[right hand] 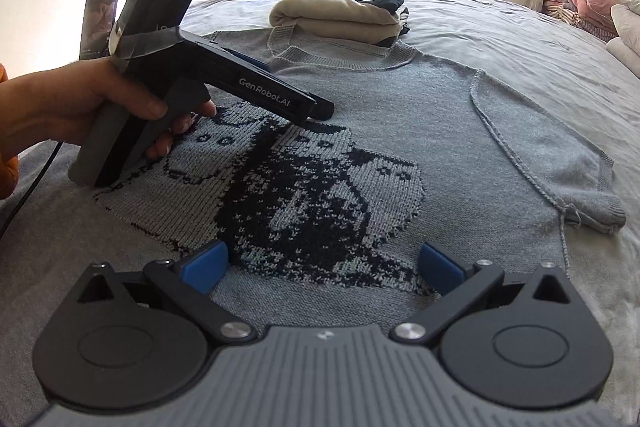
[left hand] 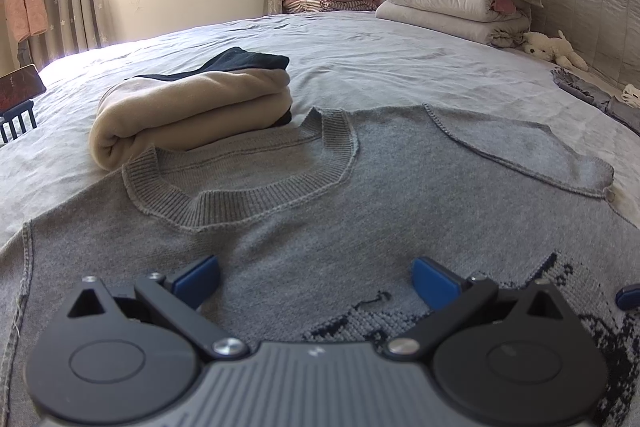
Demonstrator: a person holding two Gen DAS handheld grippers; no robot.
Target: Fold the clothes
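**Right wrist view: grey sweater spread flat, both grippers empty above it**

Right wrist view, leftmost, shows a hand [right hand: 92, 107] holding the left gripper [left hand: 316, 281] low over the grey sweater [right hand: 400, 107], jaws spread wide and empty. Centre, the sweater lies face up on the bed [left hand: 360, 43], its collar edge touching the folded beige garment [left hand: 192, 111]. Rightward, the right gripper [right hand: 324, 263] also gapes empty; the sleeve [right hand: 560, 171] ends beside bare sheet.

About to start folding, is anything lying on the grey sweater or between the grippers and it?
Nothing visible. The grey sweater lies flat and bare; both grippers, left and right, are open above it. The folded beige garment sits beyond the collar.
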